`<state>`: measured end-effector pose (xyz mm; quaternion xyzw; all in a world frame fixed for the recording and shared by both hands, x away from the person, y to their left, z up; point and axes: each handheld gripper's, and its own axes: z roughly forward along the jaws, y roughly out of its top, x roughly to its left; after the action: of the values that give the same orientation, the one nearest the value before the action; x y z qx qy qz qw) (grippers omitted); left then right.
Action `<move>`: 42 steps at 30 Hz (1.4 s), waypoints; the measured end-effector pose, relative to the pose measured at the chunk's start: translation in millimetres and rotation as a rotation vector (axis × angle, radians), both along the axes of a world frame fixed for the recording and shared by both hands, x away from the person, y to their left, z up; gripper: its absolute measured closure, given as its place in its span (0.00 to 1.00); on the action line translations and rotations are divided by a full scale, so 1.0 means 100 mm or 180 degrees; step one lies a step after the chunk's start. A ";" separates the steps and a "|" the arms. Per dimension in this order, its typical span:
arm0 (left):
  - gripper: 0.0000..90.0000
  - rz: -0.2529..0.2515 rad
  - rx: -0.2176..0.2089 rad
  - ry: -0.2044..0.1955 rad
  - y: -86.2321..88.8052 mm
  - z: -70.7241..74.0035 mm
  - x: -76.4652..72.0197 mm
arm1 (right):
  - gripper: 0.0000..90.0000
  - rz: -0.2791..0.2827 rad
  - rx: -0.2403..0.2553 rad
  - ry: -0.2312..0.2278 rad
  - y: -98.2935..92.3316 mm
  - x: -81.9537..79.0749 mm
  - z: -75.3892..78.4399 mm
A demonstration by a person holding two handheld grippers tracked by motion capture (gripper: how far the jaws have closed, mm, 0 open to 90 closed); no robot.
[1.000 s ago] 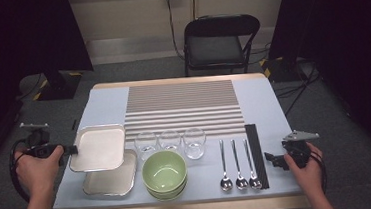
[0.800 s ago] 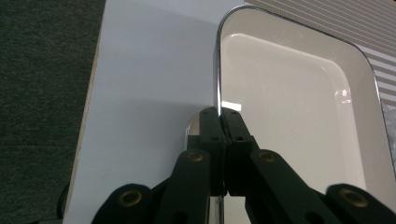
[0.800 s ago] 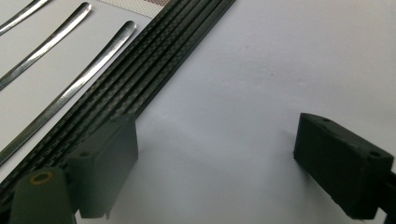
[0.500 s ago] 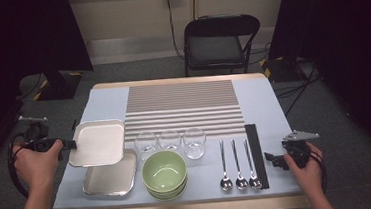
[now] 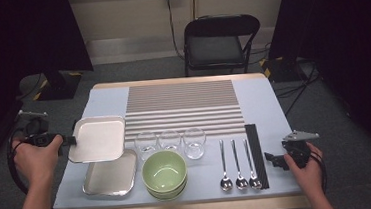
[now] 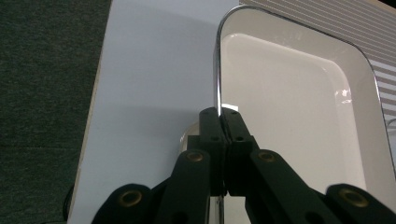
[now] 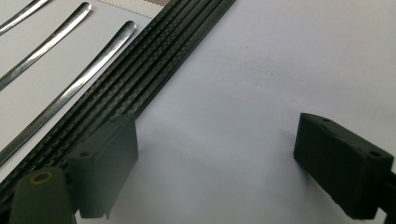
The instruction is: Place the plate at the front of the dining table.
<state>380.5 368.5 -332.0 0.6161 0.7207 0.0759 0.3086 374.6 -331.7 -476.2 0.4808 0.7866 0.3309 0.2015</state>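
My left gripper [image 5: 71, 140] is shut on the left rim of a shallow square metal tray [image 5: 98, 138], holding it just above the table. In the left gripper view the jaws pinch the thin rim of the tray [image 6: 289, 107], and my left gripper [image 6: 220, 114] shows no gap. A second, matching tray [image 5: 110, 178] lies on the table below it, partly covered. My right gripper [image 5: 273, 159] rests at the table's right edge. In the right gripper view, my right gripper [image 7: 219, 154] stands open over bare tabletop, beside the black chopsticks [image 7: 140, 79].
Stacked green bowls [image 5: 164, 170] sit at front centre, with three clear glasses [image 5: 170, 140] behind them. Three spoons [image 5: 237, 163] and the black chopsticks [image 5: 256, 154] lie to the right. A striped mat [image 5: 182, 104] covers the table's middle and back. A folding chair [image 5: 218, 41] stands beyond.
The held tray has shifted slightly away from me, uncovering more of the lower tray. The right hand and its gripper have not moved.
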 end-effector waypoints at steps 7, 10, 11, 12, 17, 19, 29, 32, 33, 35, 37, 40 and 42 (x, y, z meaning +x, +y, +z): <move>0.99 -0.0034 0.0001 0.0038 -0.03 0.03 0.04 | 0.14 0.0001 0.0000 0.0001 0.00 0.00 0.00; 0.99 -0.0025 0.0006 0.0034 -0.04 0.06 0.05 | 0.14 0.0002 0.0006 0.0004 0.00 0.00 0.00; 0.99 -0.0045 -0.0002 0.0034 -0.04 0.07 0.06 | 0.14 0.0002 0.0005 0.0003 0.00 0.00 0.00; 0.99 -0.0022 -0.0012 0.0031 -0.05 0.08 0.06 | 0.14 0.0003 0.0004 0.0002 0.00 0.00 0.00; 0.99 -0.0021 0.0009 0.0008 -0.06 0.14 0.09 | 0.14 0.0003 0.0004 0.0002 0.00 0.00 0.00; 0.99 -0.0027 0.0013 -0.0002 -0.08 0.16 0.10 | 0.14 0.0000 0.0000 0.0000 0.00 0.00 0.00; 0.99 -0.0029 0.0020 0.0001 -0.12 0.26 0.14 | 0.14 0.0000 0.0000 0.0000 0.00 0.00 0.00; 0.99 -0.0028 0.0037 -0.0013 -0.14 0.29 0.15 | 0.14 0.0001 0.0000 0.0000 0.00 0.00 0.00; 0.99 -0.0029 0.0029 -0.0014 -0.15 0.30 0.16 | 0.14 0.0000 0.0000 0.0000 0.00 0.00 0.00; 0.99 -0.0030 0.0041 -0.0018 -0.16 0.32 0.17 | 0.14 0.0003 0.0003 0.0002 0.00 0.00 0.00; 0.99 -0.0028 0.0059 -0.0011 -0.17 0.33 0.18 | 0.14 0.0004 0.0004 0.0002 0.00 0.00 0.00; 0.99 -0.0047 0.0037 -0.0006 -0.17 0.35 0.19 | 0.14 0.0000 0.0000 0.0001 0.00 0.00 0.00; 0.99 -0.0048 0.0022 -0.0012 -0.18 0.37 0.20 | 0.14 0.0003 0.0003 0.0003 0.00 0.00 0.00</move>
<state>400.4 350.5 -295.0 0.6225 0.7151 0.0773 0.3084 374.7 -331.7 -476.3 0.4807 0.7868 0.3312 0.2007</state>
